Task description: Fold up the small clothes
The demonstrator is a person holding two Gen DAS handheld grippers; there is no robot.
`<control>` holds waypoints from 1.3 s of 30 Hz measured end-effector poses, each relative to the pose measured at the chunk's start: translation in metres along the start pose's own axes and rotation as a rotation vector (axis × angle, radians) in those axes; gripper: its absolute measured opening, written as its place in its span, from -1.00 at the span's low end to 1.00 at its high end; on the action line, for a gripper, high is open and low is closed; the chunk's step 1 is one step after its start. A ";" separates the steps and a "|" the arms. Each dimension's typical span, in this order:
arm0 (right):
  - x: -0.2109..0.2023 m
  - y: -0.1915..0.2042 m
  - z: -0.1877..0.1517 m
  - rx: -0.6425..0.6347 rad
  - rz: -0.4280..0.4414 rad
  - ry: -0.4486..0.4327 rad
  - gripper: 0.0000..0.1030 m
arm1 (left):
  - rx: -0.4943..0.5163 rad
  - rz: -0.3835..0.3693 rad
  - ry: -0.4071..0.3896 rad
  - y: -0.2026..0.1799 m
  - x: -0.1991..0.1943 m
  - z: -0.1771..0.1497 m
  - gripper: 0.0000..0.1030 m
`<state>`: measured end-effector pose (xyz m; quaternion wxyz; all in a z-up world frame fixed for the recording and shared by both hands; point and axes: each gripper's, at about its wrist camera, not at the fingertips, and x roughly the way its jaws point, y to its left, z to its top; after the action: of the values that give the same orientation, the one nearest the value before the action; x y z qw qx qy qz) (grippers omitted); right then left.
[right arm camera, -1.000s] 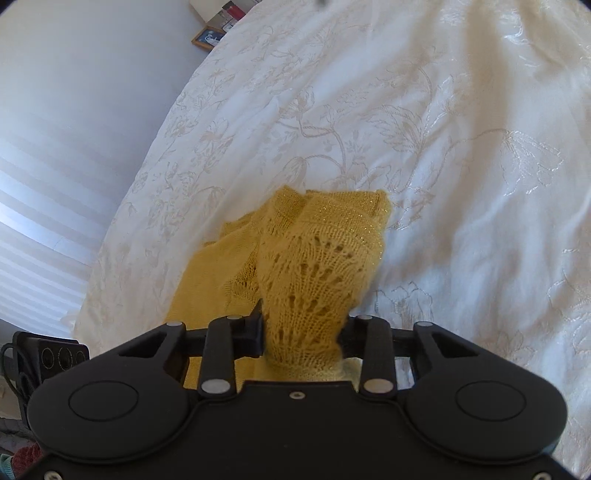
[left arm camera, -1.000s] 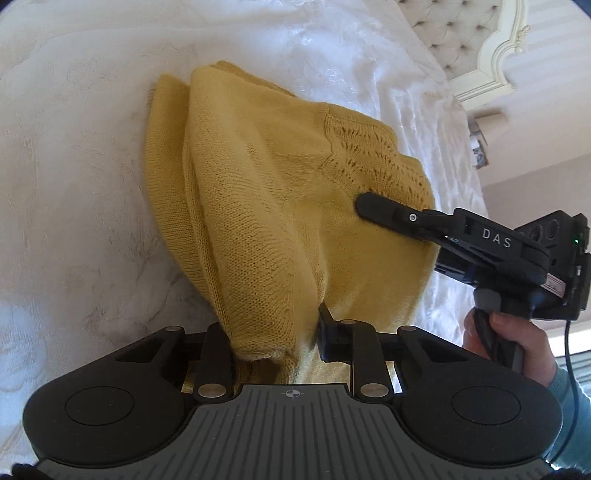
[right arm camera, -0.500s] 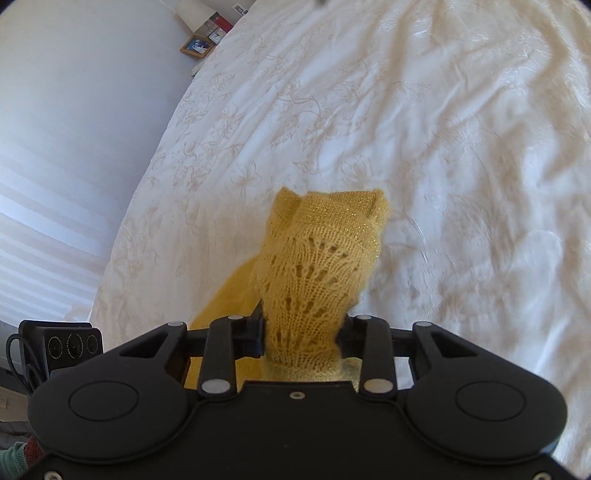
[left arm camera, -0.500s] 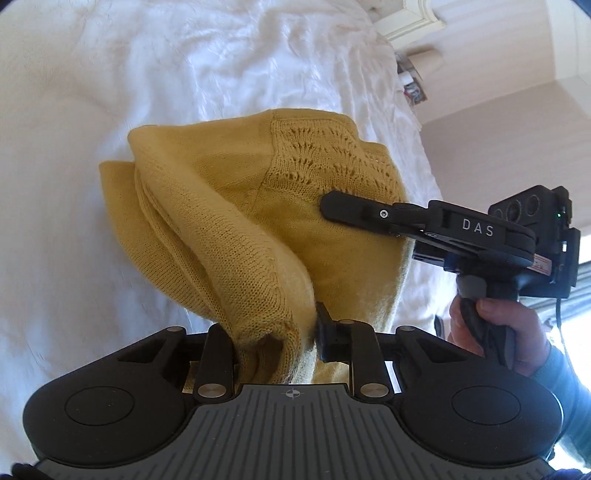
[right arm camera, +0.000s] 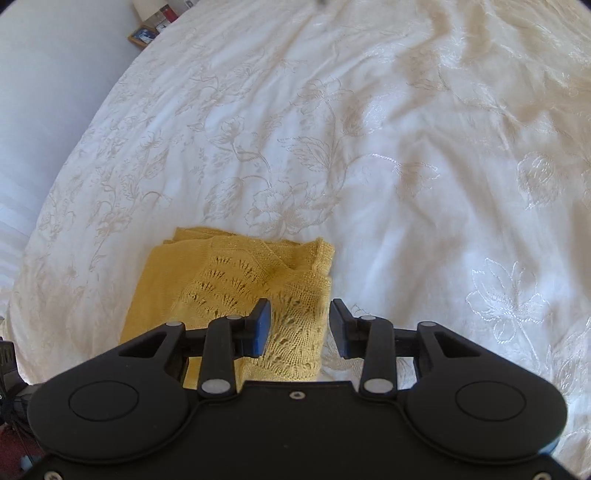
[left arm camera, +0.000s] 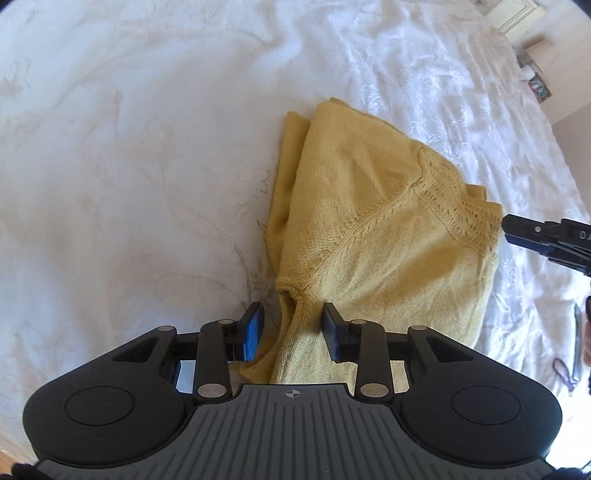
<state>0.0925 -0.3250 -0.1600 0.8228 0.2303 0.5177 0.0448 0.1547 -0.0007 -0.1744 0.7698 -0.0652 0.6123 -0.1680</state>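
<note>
A small yellow knitted sweater [left arm camera: 373, 225] lies folded on the white bedspread [left arm camera: 129, 166]. My left gripper [left arm camera: 291, 330] is open, its jaws standing either side of the sweater's near edge without pinching it. My right gripper [right arm camera: 299, 328] is open too, just above the sweater's lace-patterned part [right arm camera: 258, 291], with knit lying between its jaws. The right gripper's finger [left arm camera: 543, 240] shows at the right edge of the left wrist view, beside the sweater's lace corner.
The embroidered white bedspread [right arm camera: 369, 147] stretches all around the sweater. A bedside shelf with small items [right arm camera: 147, 29] stands at the far left. A headboard corner [left arm camera: 517, 18] and small items [left arm camera: 569, 354] on the bed lie at the right.
Both grippers have opened and let go of the sweater. It was held lifted before and now lies flat and folded on the bed. The right gripper has drawn away to the right.
</note>
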 end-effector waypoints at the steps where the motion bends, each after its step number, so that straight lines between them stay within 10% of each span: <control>1: -0.003 0.000 -0.002 -0.020 0.010 -0.001 -0.08 | 0.017 0.022 -0.034 -0.004 -0.009 -0.001 -0.36; 6: -0.002 -0.001 -0.010 -0.049 0.047 0.011 -0.08 | 0.123 0.058 -0.175 -0.027 -0.042 0.005 -0.35; 17: -0.009 0.004 -0.030 -0.026 0.000 0.008 0.02 | 0.468 0.035 -0.115 -0.103 0.030 0.046 -0.35; 26: 0.005 0.016 -0.028 0.019 -0.101 -0.010 0.06 | 0.426 0.173 -0.133 -0.049 0.043 0.065 -0.17; 39: 0.049 0.010 0.016 0.088 -0.304 -0.050 0.33 | 0.337 0.015 -0.087 -0.015 0.041 0.084 0.22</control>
<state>0.1309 -0.3067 -0.1908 0.8217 0.1861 0.5276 -0.1088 0.2415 -0.0380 -0.1873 0.7969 0.0622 0.5420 -0.2594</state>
